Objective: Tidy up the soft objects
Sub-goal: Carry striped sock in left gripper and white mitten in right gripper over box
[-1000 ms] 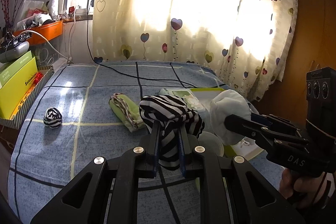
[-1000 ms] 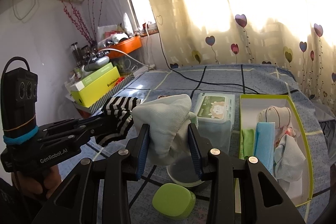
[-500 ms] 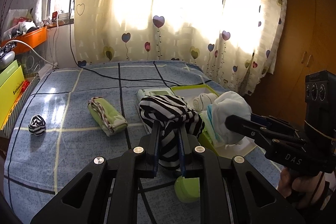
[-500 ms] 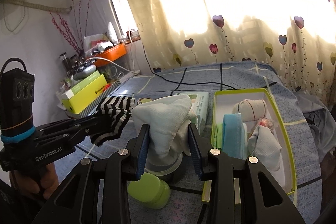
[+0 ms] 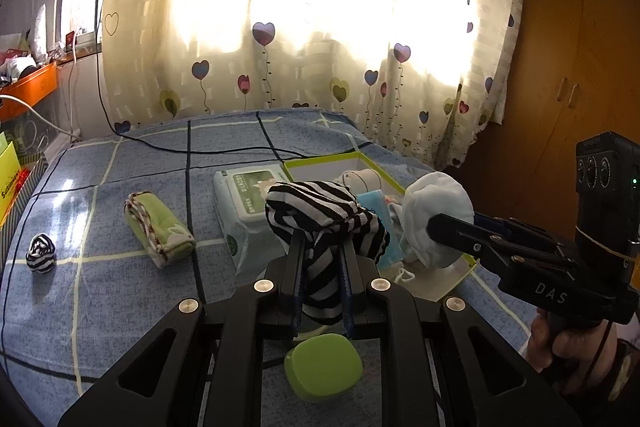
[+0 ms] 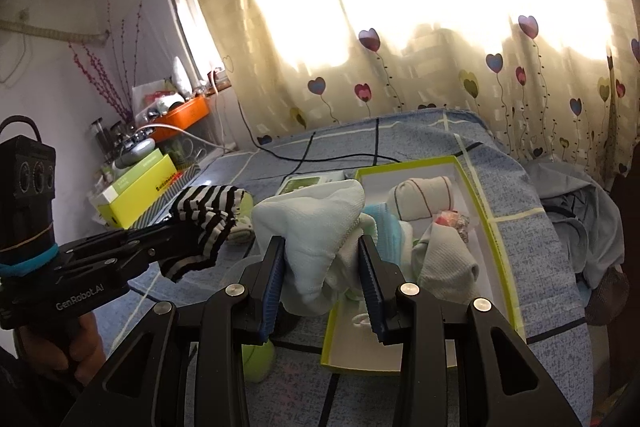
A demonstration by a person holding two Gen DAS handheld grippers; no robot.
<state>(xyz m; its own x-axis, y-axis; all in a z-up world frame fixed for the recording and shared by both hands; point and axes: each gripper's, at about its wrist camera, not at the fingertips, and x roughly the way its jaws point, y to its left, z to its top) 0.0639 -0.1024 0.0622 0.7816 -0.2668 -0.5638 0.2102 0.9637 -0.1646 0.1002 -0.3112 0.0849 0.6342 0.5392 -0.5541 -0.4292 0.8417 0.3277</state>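
My left gripper (image 5: 320, 255) is shut on a black-and-white striped sock (image 5: 320, 211), held above the bed; the sock also shows in the right wrist view (image 6: 204, 215). My right gripper (image 6: 322, 263) is shut on a white sock (image 6: 316, 223), held over the near left edge of a green-rimmed white box (image 6: 492, 227). The white sock also shows in the left wrist view (image 5: 436, 219). The box holds a rolled white sock (image 6: 424, 195), blue cloth (image 6: 384, 227) and a pale sock (image 6: 444, 263). A rolled green cloth (image 5: 158, 227) and a small striped ball (image 5: 40, 253) lie on the bed to the left.
A wet-wipes pack (image 5: 244, 195) lies left of the box. A green lid (image 5: 324, 367) sits on the bed below my left gripper. A black cable (image 5: 192, 149) crosses the far bed. Yellow boxes (image 6: 136, 187) and an orange shelf (image 6: 184, 113) stand at the left.
Both grippers have moved right with their socks, toward the box. The white sock now hangs over the box's near left edge.
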